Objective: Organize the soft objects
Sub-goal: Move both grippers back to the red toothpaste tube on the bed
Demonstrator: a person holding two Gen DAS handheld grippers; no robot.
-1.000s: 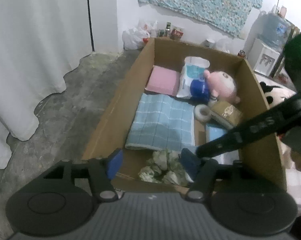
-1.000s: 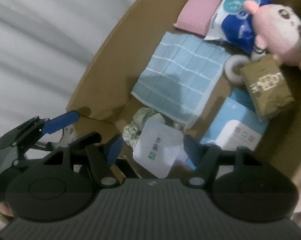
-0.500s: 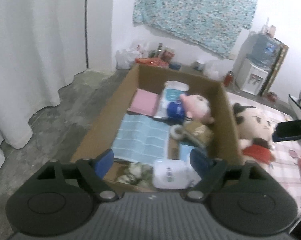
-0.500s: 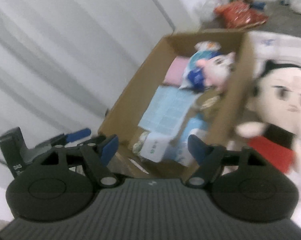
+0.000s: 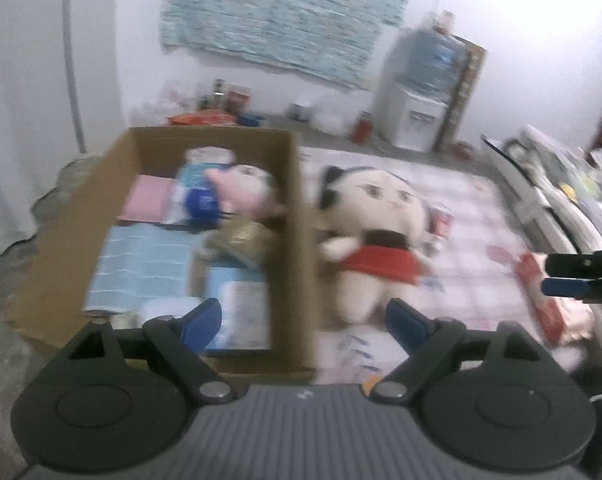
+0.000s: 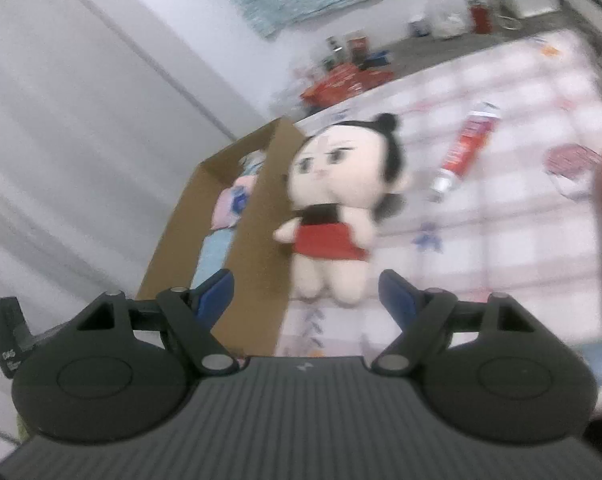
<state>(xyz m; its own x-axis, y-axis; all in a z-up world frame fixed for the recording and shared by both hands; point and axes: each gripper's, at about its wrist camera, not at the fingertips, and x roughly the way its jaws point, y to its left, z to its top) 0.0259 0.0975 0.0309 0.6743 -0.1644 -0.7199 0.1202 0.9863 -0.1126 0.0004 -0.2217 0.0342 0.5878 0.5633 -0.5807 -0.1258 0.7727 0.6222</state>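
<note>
A doll with black hair and a red dress [image 5: 377, 232] lies on its back on the checked mat, just right of the cardboard box [image 5: 297, 240]. Inside the box are a pink plush [image 5: 245, 188], a blue checked towel [image 5: 141, 264] and a pink cloth [image 5: 147, 200]. My left gripper [image 5: 303, 320] hovers over the box's near right corner, jaws opening, nothing between them. My right gripper [image 6: 305, 290] faces the doll [image 6: 333, 200] from short of its feet, jaws also opening and empty. Its fingers also show at the right edge of the left wrist view.
A red tube [image 6: 467, 148] and a red packet [image 5: 541, 292] lie on the mat [image 5: 481, 232] right of the doll. A water dispenser [image 5: 425, 92] and small clutter line the far wall. White curtains [image 5: 21, 80] hang on the left.
Both grippers pulled back from the box and swung right toward the doll. Both jaws widened. The white packet once between my right fingers now lies in the box.
</note>
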